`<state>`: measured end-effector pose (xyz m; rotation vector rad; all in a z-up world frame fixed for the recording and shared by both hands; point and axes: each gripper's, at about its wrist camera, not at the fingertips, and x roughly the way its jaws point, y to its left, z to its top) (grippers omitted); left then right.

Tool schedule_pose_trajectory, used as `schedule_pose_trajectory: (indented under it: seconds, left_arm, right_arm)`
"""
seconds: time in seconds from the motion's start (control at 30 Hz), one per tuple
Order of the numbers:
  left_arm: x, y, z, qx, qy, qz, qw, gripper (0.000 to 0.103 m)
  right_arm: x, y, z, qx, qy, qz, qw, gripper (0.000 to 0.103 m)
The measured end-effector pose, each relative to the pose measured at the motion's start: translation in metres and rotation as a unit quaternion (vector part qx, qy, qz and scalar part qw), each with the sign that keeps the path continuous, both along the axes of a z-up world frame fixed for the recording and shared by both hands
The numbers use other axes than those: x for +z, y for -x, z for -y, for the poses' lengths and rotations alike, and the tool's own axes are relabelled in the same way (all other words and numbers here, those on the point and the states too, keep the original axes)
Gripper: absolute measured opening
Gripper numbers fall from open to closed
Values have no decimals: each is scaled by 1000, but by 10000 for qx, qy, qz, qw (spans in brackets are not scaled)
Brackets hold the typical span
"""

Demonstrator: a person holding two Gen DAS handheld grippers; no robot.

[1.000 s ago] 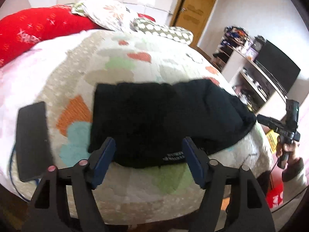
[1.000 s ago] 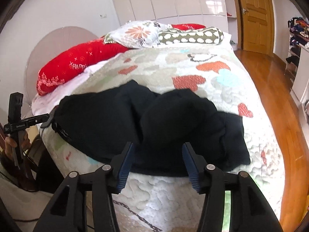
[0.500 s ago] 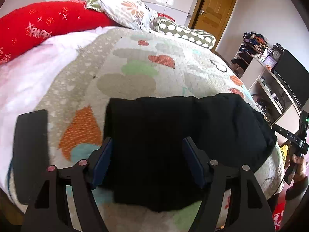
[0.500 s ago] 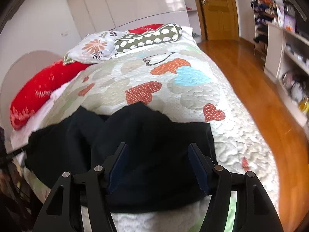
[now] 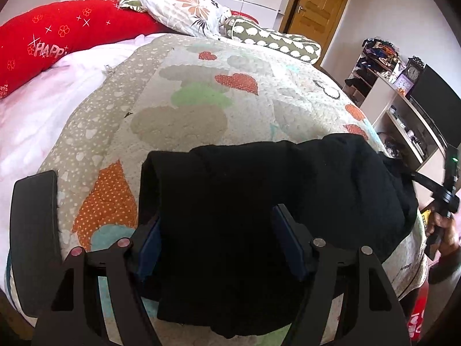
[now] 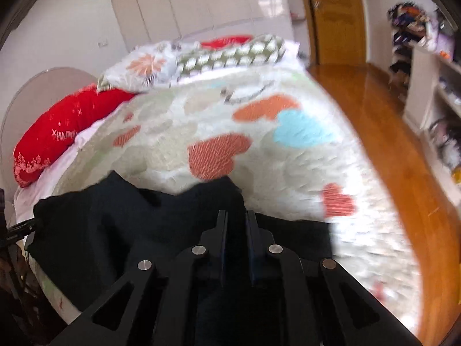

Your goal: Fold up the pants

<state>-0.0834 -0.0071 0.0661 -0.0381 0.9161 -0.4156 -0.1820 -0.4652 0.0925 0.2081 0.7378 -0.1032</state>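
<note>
The black pants (image 5: 259,201) lie bunched across the near edge of the bed's heart-patterned quilt (image 5: 201,101). My left gripper (image 5: 222,230) is open, its blue-padded fingers straddling the left end of the pants. In the right wrist view the pants (image 6: 129,225) lie at the lower left and my right gripper (image 6: 236,219) is shut on their right end, black cloth pinched between its fingers. The right gripper also shows at the right edge of the left wrist view (image 5: 445,196), held by a hand.
A red pillow (image 5: 57,37), a floral pillow (image 5: 178,5) and a spotted bolster (image 5: 276,40) lie at the bed's head. A black flat object (image 5: 34,230) lies at the quilt's left edge. Shelves (image 5: 403,109) and wooden floor (image 6: 389,132) lie beyond the bed's right side.
Both grippers moved forward onto the pants. My right gripper closed from open onto the right end of the cloth. My left gripper stayed open and now straddles the left end.
</note>
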Motion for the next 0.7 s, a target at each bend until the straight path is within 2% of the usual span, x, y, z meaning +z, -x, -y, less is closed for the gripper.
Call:
schedule_pose_trajectory:
  seconds: [0.03, 0.1, 0.23, 0.3, 0.4, 0.43, 0.5, 0.57, 0.7]
  left_arm:
    - [1, 1, -1, -12, 7, 22, 10000, 72]
    - [2, 1, -2, -13, 28, 46, 10000, 72]
    - [-8, 0, -3, 43, 35, -89, 9999, 72]
    - [-11, 1, -3, 54, 49, -153, 9999, 72]
    - [-8, 5, -8, 31, 52, -149, 9999, 72]
    - [-6, 5, -10, 42, 41, -137, 9999, 72]
    - [-2, 5, -15, 106, 19, -71, 9999, 72]
    - [1, 4, -20, 188, 84, -31, 9998, 72]
    - [1, -1, -24, 262, 202, -54, 9994, 72]
  right_arm:
    - [9, 20, 8, -222, 35, 122, 9997, 11]
    - [11, 42, 20, -514, 128, 95, 9985, 11]
    - [-31, 45, 33, -723, 226, -784, 9940, 11]
    - [-34, 48, 32, -756, 236, -778, 9938, 11]
    - [-14, 47, 33, -995, 201, -611, 9930, 31]
    - [-3, 46, 31, -953, 177, -454, 9943, 40]
    - [14, 41, 22, -687, 100, -124, 9975, 49]
    - [26, 23, 2, -209, -4, 82, 9997, 59]
    - [21, -33, -55, 799, 26, 145, 9967, 62]
